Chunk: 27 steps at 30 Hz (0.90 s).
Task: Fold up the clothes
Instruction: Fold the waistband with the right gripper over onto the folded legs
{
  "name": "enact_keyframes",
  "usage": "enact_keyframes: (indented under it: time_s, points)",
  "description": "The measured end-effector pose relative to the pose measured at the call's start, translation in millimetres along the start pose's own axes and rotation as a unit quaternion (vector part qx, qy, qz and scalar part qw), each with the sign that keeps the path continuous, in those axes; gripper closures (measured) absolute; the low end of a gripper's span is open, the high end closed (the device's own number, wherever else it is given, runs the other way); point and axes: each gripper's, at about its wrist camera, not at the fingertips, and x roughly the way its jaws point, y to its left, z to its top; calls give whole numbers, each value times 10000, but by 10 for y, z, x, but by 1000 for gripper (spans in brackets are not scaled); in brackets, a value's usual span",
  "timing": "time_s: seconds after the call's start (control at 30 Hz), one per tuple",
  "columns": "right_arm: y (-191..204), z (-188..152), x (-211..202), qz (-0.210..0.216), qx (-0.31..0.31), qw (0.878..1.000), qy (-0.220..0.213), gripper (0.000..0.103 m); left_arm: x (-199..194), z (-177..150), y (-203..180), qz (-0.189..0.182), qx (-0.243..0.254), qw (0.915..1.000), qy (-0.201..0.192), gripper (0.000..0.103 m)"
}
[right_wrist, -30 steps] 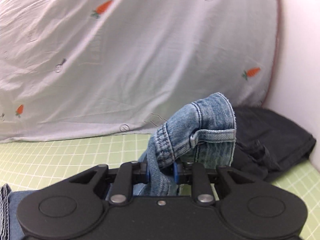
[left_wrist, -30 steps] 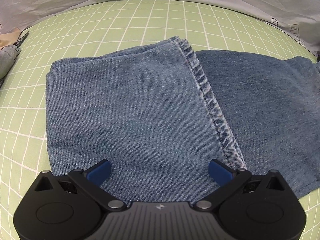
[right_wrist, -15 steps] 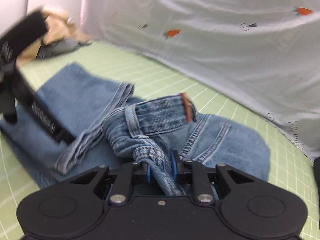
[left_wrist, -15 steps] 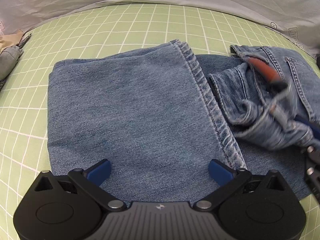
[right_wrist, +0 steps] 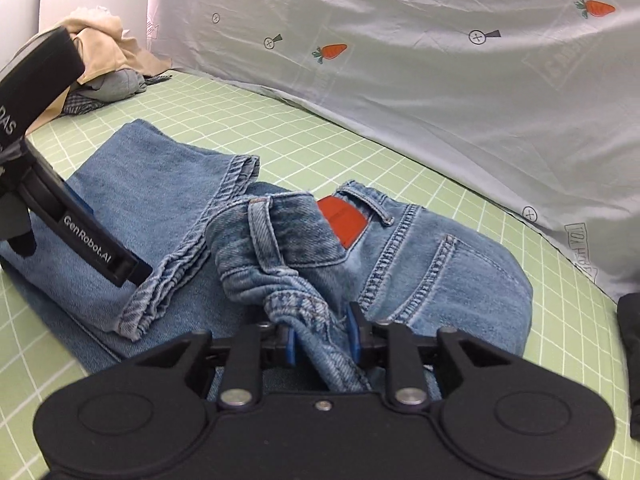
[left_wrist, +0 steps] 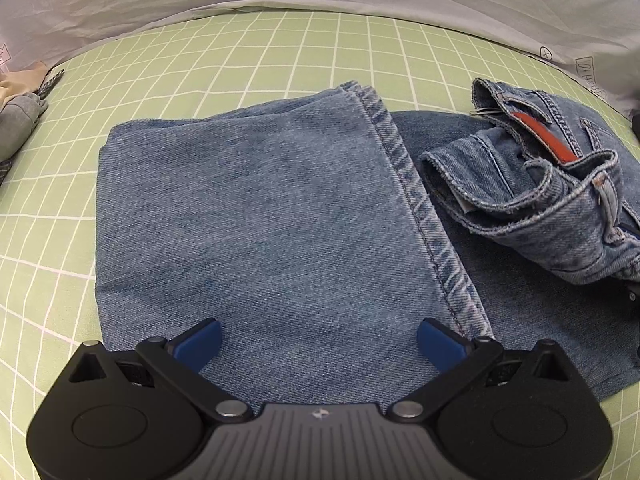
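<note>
The pair of faded blue denim jeans [left_wrist: 256, 216] is lying on the light green bed sheet with a white grid [left_wrist: 248, 56], and the leg part with its stitched hem [left_wrist: 420, 208] is folded flat over the middle of the garment. What is changing in the last second is the waist end: one second ago the right gripper was holding it high in the air in front of the grey carrot-printed cloth [right_wrist: 400, 60], and the left view was showing only flat denim on that side. Now the bunched waistband with belt loops and an orange-red label [right_wrist: 344, 222] is coming down onto the lower denim layer, just beside the hem, not yet spread.

The right gripper [right_wrist: 320, 338] is nearly closed, and its blue pads are pinching a twisted piece of the waistband between them. The left gripper [left_wrist: 318, 338] is standing wide open with nothing between its blue fingers [left_wrist: 200, 340]; it is hovering low over the folded leg part, and I cannot tell if it is pressing the fabric.

I judge this as the second fold arriving. The waist end is crumpled and is not lying straight, so the fold probably needs flattening before the jeans are looking tidy. A pile of beige and grey clothes [right_wrist: 108, 68] is waiting at the far corner.
</note>
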Motion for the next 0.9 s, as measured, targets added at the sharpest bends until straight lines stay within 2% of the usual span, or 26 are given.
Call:
enact_keyframes:
  time_s: [0.63, 0.9]
  points:
    - [-113, -83, 84, 154, 749, 9969, 209, 76, -8, -39, 36, -13, 25, 10000, -15, 0]
    - [-263, -135, 185, 344, 1622, 9854, 384, 76, -2, -48, 22, -11, 18, 10000, -33, 0]
